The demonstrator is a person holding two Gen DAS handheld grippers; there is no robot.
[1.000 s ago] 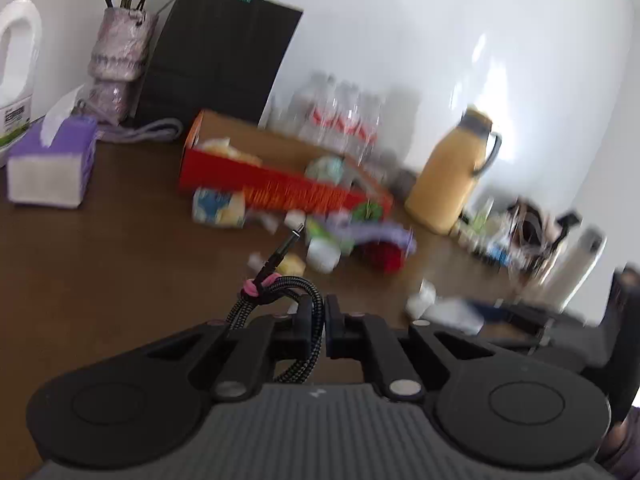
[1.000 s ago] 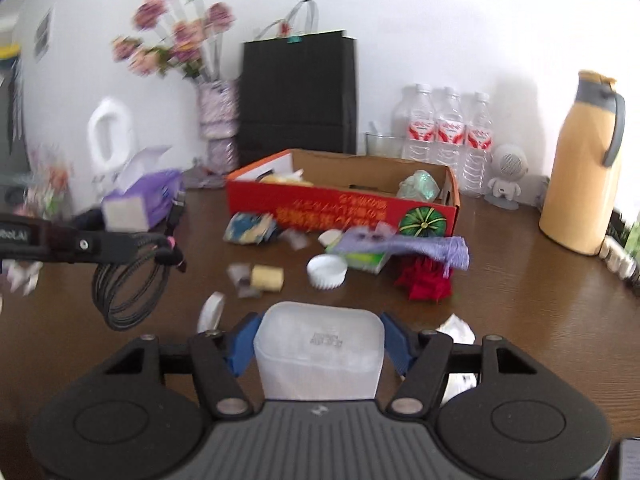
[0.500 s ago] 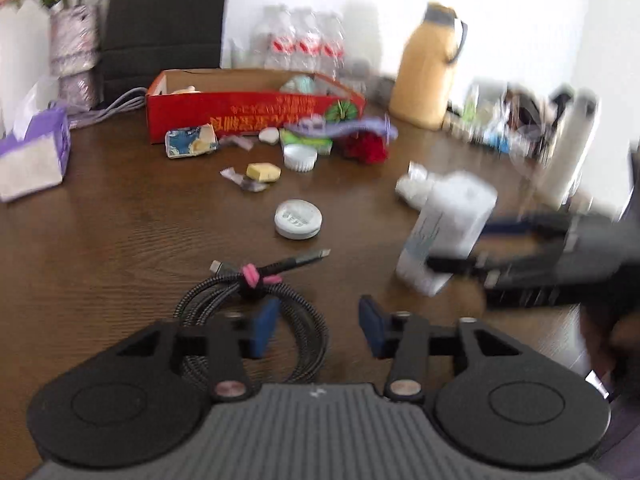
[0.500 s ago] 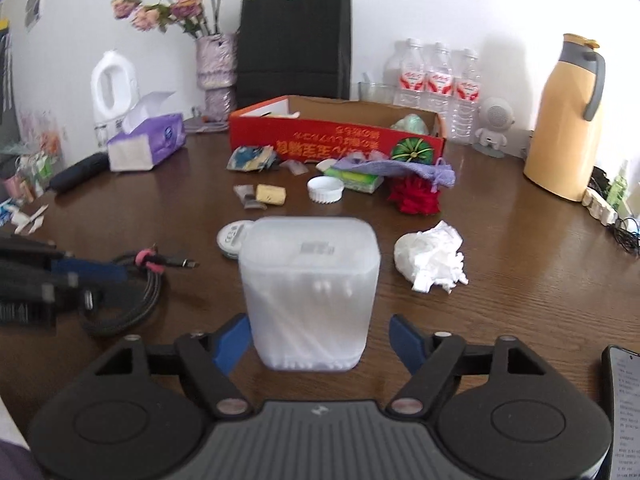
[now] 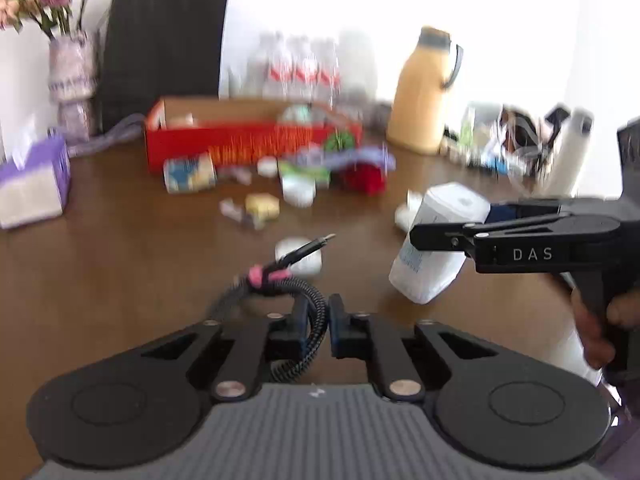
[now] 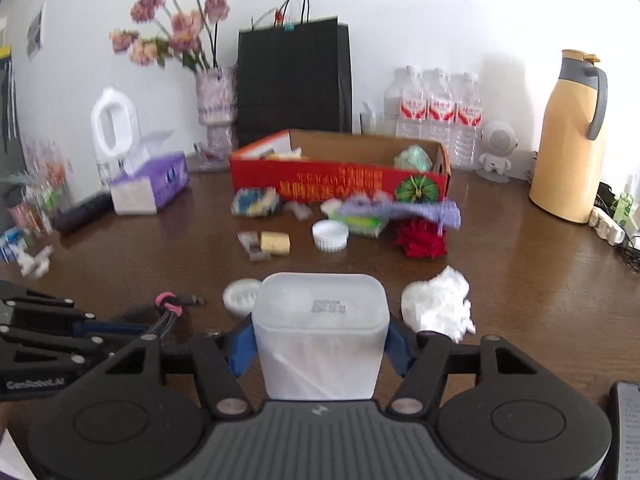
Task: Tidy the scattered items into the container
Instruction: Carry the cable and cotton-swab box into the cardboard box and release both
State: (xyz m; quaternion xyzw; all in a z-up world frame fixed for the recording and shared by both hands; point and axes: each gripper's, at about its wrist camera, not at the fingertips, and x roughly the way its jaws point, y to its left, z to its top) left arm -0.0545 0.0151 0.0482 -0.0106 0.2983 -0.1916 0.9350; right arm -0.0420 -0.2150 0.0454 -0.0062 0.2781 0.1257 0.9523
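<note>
Left tool: clenched on a coiled black braided cable; its jaws have just been closing, with the cable between them.
Cable: the coil is held upright between the pads, and a strand runs up through the gap. The plug end is pointed up and away to the right, toward the box. One pink tie is wrapped around the bundle.
Right tool: a white plastic tub is gripped by its two sides; the jaws have just been closing onto it.
Tub: in the left wrist view it is seen lifted clear of the table and tilted, with its long axis leaning, the upper end away and to the right. A printed stamp is borne on the face turned up toward the right wrist camera.
Hand: seen at the right tool's handle.
Near table: one round white lid just behind the cable; one crumpled white tissue to the right.
Middle table: one yellow block, one ribbed white cap, one red flower, one purple cloth.
Container: one red cardboard box, long axis across the view, open side up, with a few things already inside.
Back row: three water bottles, one yellow jug, one black bag, one vase of flowers, one purple tissue box.
</note>
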